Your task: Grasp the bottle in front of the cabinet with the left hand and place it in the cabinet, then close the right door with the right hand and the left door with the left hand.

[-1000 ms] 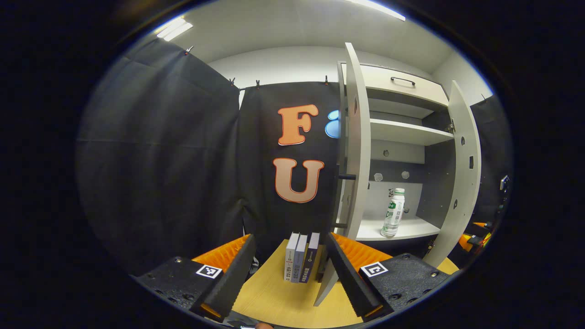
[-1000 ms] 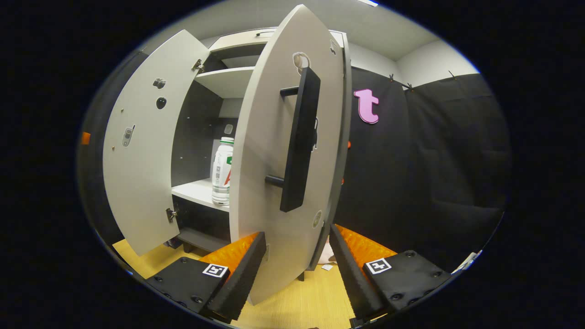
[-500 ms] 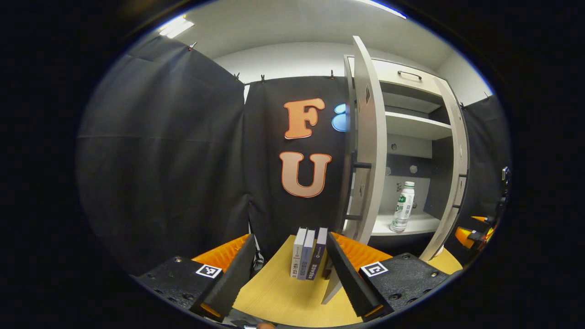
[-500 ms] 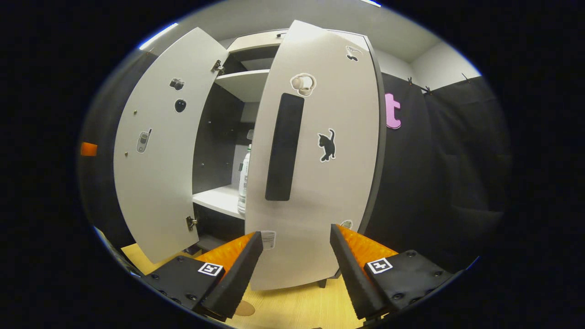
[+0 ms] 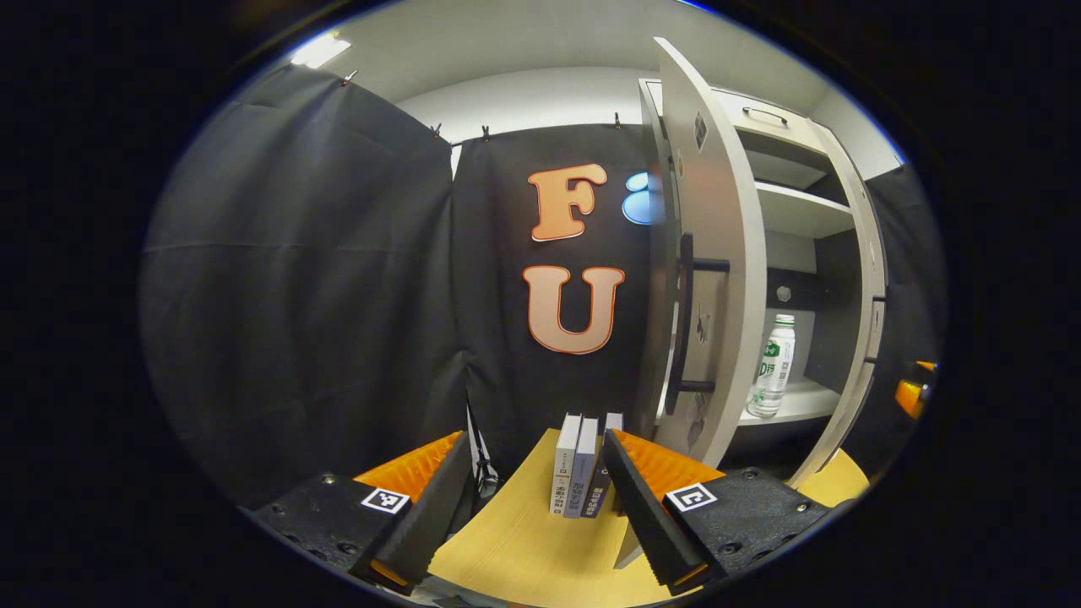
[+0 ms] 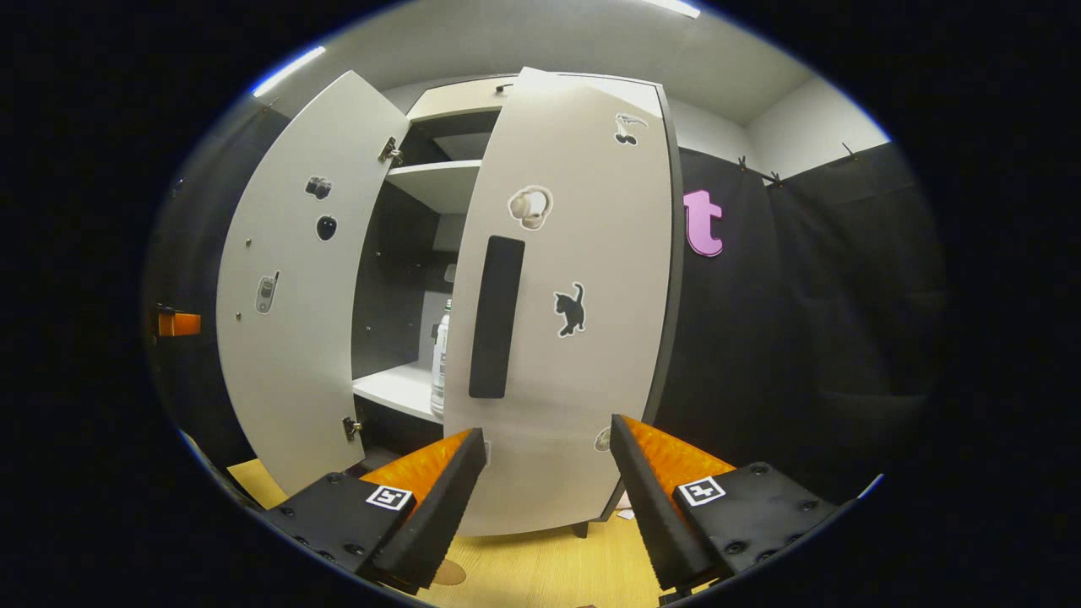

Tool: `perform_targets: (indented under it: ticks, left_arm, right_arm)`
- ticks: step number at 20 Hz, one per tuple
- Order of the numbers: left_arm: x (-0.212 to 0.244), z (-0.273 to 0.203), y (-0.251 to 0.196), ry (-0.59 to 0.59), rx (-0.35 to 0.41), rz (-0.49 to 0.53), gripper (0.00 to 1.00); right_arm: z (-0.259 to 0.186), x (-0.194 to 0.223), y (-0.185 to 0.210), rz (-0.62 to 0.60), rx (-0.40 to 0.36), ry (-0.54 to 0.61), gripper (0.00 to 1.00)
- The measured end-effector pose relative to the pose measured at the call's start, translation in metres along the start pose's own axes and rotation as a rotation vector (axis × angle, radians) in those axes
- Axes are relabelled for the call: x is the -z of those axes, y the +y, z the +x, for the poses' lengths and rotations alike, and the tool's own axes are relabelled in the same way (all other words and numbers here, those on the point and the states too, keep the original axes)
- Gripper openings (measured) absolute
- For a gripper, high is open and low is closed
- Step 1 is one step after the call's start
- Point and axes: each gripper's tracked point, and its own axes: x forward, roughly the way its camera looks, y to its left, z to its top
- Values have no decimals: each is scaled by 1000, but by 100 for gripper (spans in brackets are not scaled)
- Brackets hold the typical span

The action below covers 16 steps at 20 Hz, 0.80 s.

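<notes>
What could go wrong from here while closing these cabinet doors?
1. The bottle stands near the shelf's front edge; the right door might clip it when it shuts.
2. The left door is still wide open; the left gripper, open beside the books, may knock them when reaching for it.

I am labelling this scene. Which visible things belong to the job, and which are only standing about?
Job: bottle on the cabinet shelf; right door, nearly closed; left door, open; both open hand-held grippers, left and right.
Standing about: books on the table.
</notes>
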Motion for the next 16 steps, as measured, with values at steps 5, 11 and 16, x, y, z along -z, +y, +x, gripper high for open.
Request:
perform_targets:
  ticks: [5,11,16]
  left_arm:
    - [22,32,-11,37,23,-41,94]
    - [33,51,-33,55,65,-61,95]
    - [40,55,-49,70,86,-61,96]
  right_arm:
    - [-16,-14,-10,-21,23,-32,98]
    - [-32,-25,-26,-22,64,-55,98]
    - [-38,-23,-41,-19,102,-59,98]
